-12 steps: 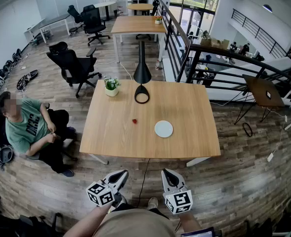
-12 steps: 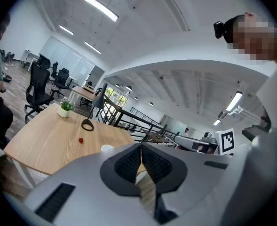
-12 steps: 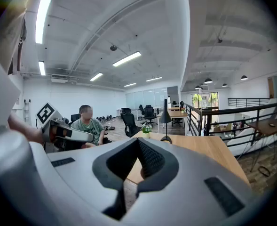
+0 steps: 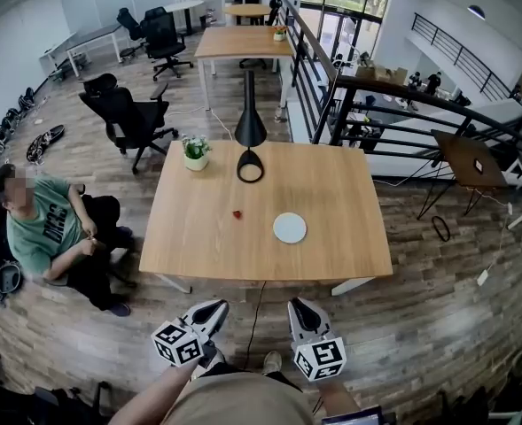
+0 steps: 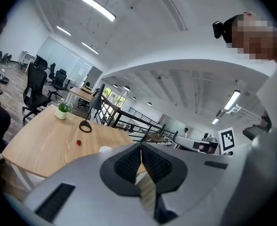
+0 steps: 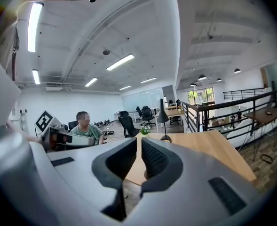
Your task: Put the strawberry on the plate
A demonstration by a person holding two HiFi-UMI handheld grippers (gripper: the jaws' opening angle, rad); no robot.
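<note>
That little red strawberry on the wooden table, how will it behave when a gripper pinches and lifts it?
Probably very light: the strawberry looks tiny beside the plate. Lying loose on the smooth table, it may roll or skid if nudged. Soft or hard is too small to tell.

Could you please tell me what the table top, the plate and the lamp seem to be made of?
The table top looks like wood or wood laminate: light, matte, faint grain. The plate is plain white and smooth, ceramic or plastic; too small to tell. The lamp looks like matte black metal.
</note>
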